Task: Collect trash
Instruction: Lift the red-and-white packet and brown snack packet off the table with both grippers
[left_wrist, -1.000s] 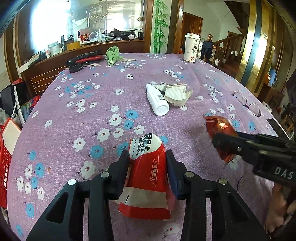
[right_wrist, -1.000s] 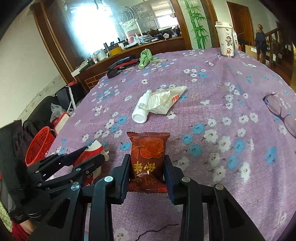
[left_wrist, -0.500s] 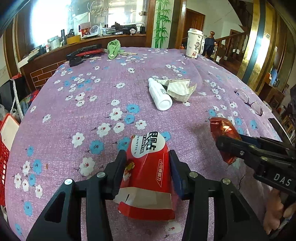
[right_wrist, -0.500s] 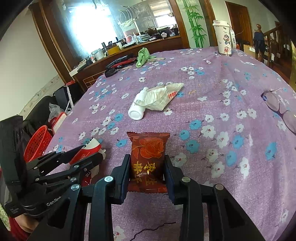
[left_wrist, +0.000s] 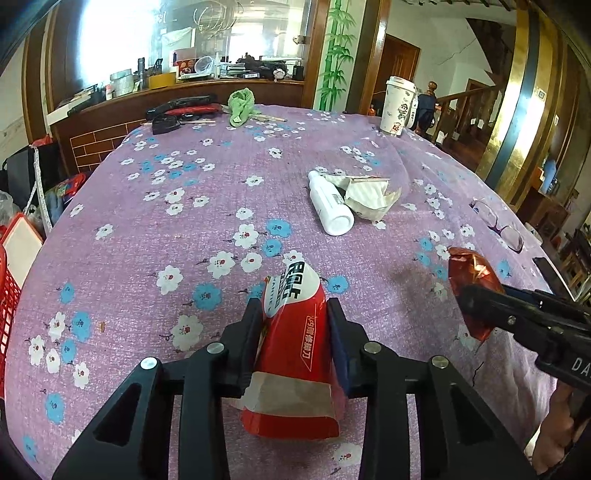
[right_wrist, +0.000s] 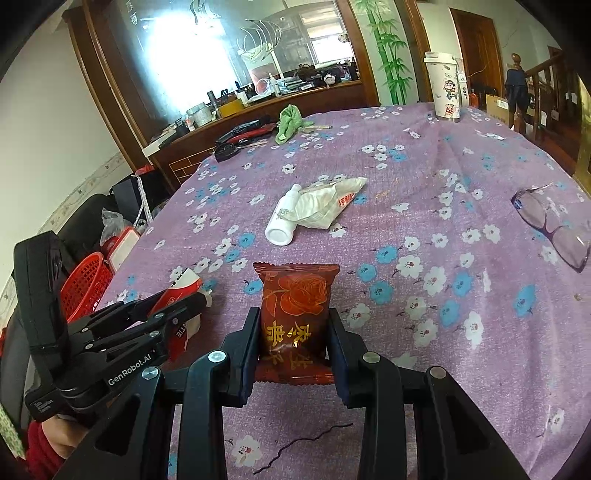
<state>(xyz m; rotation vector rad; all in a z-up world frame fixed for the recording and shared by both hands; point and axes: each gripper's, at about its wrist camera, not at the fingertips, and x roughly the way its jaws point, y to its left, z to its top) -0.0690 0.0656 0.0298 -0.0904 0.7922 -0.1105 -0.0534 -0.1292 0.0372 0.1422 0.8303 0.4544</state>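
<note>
Over the last second both grippers rose slightly off the cloth (left_wrist: 221, 206), left gripper (left_wrist: 293, 332) clamped on red carton (left_wrist: 295, 354), right gripper (right_wrist: 293, 339) clamped on snack pack (right_wrist: 295, 306); bottle (left_wrist: 328, 203) and wrapper (left_wrist: 369, 195) remain at 12 o'clock, uncollected.

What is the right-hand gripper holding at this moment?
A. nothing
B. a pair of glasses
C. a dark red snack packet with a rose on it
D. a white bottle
C: the right gripper is closed on the dark red snack packet, its fingers pressing both sides.
</note>
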